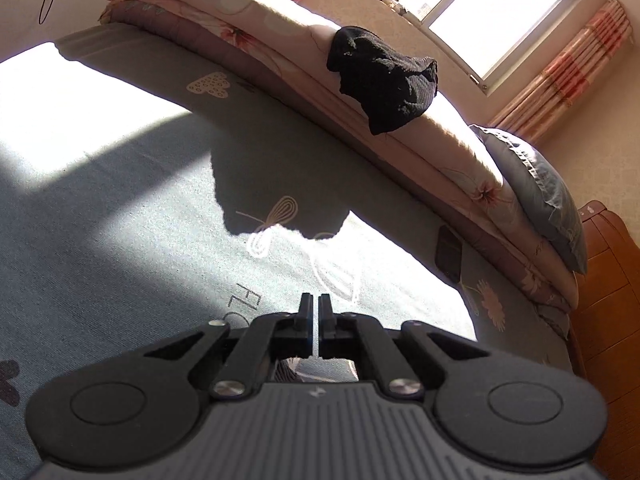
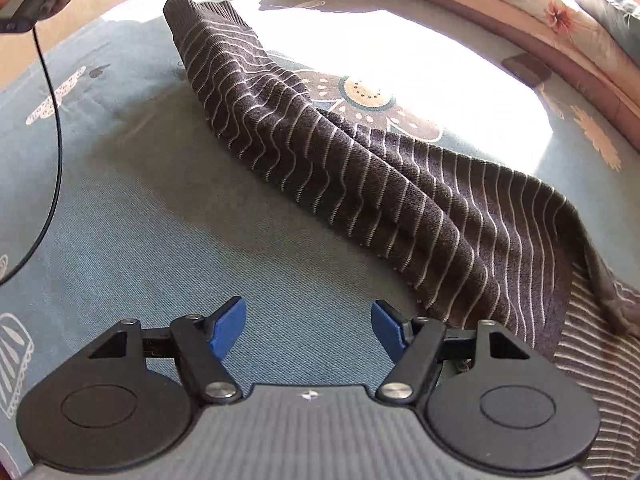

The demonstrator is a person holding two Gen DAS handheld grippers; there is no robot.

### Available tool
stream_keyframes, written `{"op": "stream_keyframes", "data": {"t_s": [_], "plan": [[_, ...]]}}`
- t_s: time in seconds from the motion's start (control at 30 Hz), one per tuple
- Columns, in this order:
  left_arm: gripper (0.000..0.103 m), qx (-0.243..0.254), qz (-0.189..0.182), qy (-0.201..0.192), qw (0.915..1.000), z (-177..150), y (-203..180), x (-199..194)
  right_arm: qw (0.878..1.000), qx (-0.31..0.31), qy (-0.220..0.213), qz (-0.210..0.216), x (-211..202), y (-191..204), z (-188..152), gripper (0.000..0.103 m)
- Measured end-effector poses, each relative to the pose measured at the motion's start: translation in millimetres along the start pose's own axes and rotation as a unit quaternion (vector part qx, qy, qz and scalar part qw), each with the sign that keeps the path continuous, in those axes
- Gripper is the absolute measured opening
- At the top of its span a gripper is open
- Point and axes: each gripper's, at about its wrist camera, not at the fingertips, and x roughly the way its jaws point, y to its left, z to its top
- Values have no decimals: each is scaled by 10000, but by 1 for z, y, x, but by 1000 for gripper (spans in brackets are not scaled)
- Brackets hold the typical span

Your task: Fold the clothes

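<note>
Left tool (image 1: 315, 300) closed, empty — right tool (image 2: 306, 312) wide, nothing between, beside striped garment (image 2: 360, 168).

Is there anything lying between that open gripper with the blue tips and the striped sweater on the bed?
Nothing visible does. The right gripper stands open over bare blue bedsheet, and the striped sweater lies just ahead and to its right, its nearest edge close to the right blue fingertip. Only sheet shows between them.
</note>
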Motion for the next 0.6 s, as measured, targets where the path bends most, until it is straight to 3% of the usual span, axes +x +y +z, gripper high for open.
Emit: {"op": "stream_keyframes", "data": {"t_s": [0.13,0.3,0.43,0.6], "plan": [[0,349,310,205,9987,-6,-15,21,9986,-370,34,-382,2,2,-6,62],[6,759,650,206,9948,-56,-11,-10,9996,-76,59,-249,-3,-9,-10,62],[13,-139,745,183,9970,-92,23,-31,9998,69,48,-167,-2,-12,-13,62],[13,-1314,626,231,9891,-127,63,-22,9999,147,42,-42,-2,-10,-14,63]]}}
